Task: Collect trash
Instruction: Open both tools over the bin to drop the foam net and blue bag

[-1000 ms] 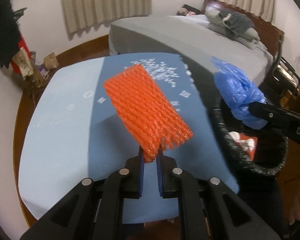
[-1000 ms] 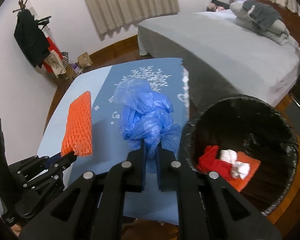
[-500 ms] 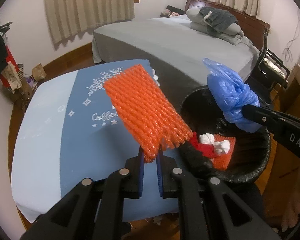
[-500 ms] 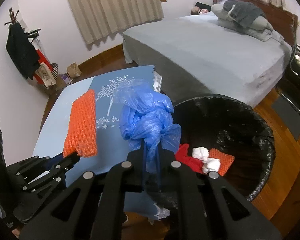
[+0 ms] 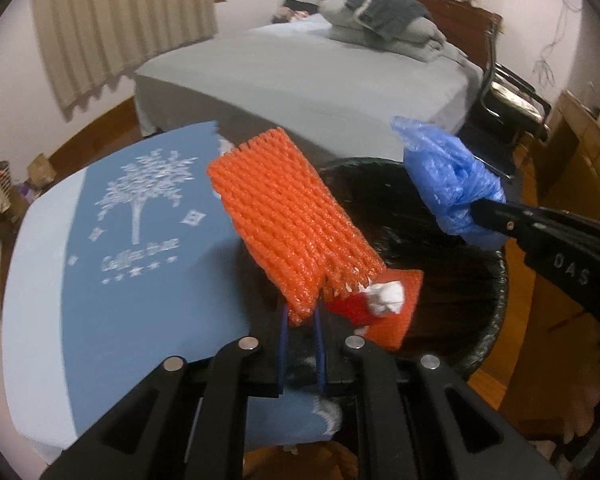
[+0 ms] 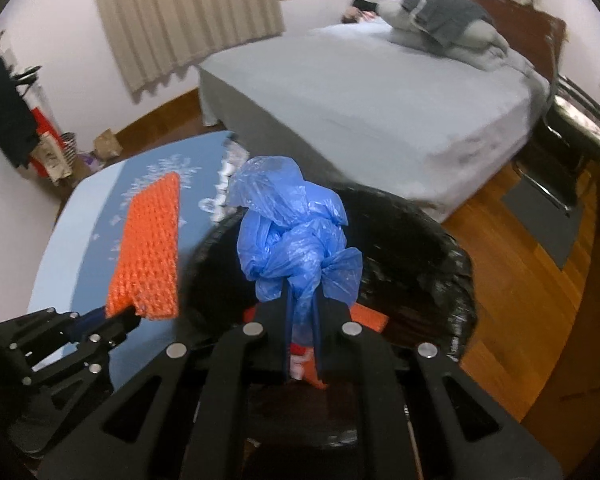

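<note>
Left hand-held gripper clamped on the lower edge of the orange foam net; net stands up and away from the jaws, held by one end so it hangs clear, positioned at the near rim of the black-lined trash bin. Right hand-held gripper clenched on the knotted neck of the blue plastic bag, bag bulk above the fingers and directly over the bin mouth; judged: both items carried over the opening for release. Bin interior already holds red scrap, white crumpled tissue and another orange piece. Just left of the bin, the surface under a blue cloth with white tree print. Beyond, grey bed with folded bedding, curtains behind. Judged risk: light net may catch on the fingers or drift onto the rim when released
</note>
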Demonstrator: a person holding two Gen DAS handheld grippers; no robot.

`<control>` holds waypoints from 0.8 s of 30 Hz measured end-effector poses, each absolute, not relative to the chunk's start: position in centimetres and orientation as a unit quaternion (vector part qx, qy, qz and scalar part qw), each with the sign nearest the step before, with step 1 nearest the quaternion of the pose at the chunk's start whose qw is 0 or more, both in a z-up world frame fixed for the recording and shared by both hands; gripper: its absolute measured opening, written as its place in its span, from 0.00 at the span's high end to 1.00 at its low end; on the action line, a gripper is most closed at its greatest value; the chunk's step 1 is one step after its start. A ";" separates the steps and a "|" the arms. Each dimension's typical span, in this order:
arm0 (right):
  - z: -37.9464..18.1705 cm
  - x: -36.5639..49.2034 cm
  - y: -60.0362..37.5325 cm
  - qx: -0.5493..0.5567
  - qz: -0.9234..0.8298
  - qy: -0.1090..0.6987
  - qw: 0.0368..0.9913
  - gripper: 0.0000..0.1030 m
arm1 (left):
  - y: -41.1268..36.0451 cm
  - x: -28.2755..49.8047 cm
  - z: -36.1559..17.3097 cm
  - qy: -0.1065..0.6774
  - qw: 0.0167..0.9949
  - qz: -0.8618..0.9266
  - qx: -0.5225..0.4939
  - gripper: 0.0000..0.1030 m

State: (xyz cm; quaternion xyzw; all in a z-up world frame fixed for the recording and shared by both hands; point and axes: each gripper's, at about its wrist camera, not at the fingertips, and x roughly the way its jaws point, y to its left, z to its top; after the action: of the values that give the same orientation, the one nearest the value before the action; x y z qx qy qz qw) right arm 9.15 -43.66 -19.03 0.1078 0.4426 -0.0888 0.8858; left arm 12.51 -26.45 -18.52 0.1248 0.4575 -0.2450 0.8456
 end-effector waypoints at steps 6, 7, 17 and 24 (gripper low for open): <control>-21.6 9.7 -46.4 0.113 -0.104 0.460 0.874 0.92 | -30.1 12.9 -21.2 0.478 0.827 -0.258 0.147 0.89; -22.1 10.0 -46.8 0.113 -0.105 0.464 0.872 0.92 | -30.5 13.0 -21.6 0.482 0.823 -0.261 0.148 0.89; -26.8 11.6 -48.7 0.137 -0.117 0.503 0.845 0.60 | -31.3 13.7 -26.5 0.533 0.788 -0.267 0.154 0.71; -27.4 9.7 -47.7 0.135 -0.130 0.508 0.841 0.57 | -29.0 13.3 -26.0 0.529 0.798 -0.253 0.139 0.37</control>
State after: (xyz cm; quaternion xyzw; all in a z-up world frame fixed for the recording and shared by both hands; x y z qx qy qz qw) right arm 9.68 -47.66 -27.41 0.1350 0.5077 -0.1296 0.8410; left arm 13.29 -29.02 -26.03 0.1392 0.5286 -0.2530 0.7982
